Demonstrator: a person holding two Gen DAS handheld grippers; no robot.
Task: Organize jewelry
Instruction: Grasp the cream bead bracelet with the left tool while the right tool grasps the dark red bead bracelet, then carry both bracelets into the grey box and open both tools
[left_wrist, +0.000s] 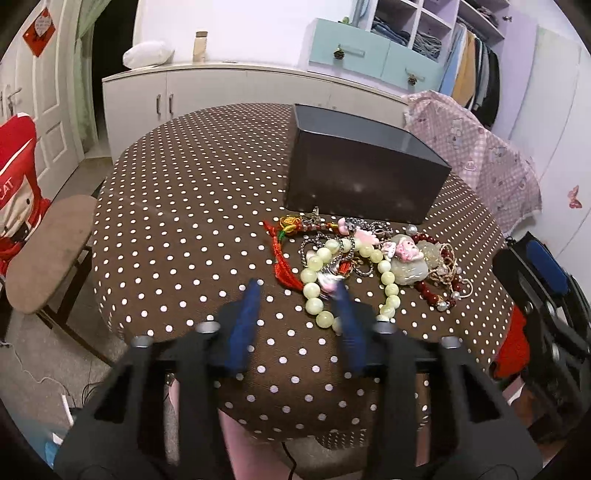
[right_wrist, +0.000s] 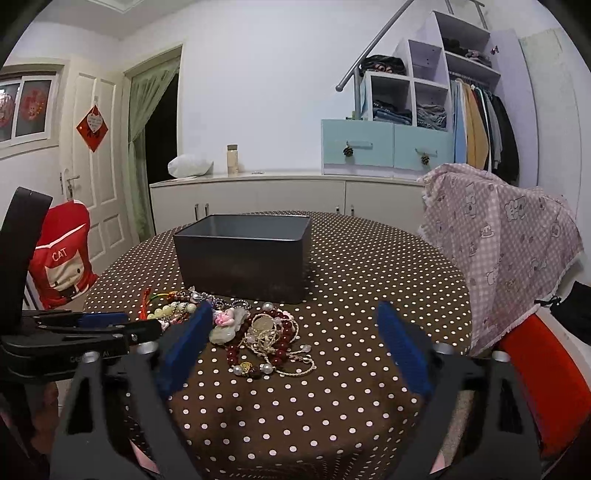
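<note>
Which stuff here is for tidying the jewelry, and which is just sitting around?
For the job: the jewelry pile, the dark box, the left gripper, the right gripper.

Just lying about: the pink checked cloth, the red cat cushion, the white bag.

One black box (left_wrist: 360, 173) stands on one dotted table (left_wrist: 192, 206). Just in front of the box lies one heap of jewelry (left_wrist: 369, 262): one string of pale green beads (left_wrist: 314, 273), one of dark red beads (right_wrist: 280, 332), one red tassel (left_wrist: 282, 262). Remaining pieces are too tangled to count.
</note>
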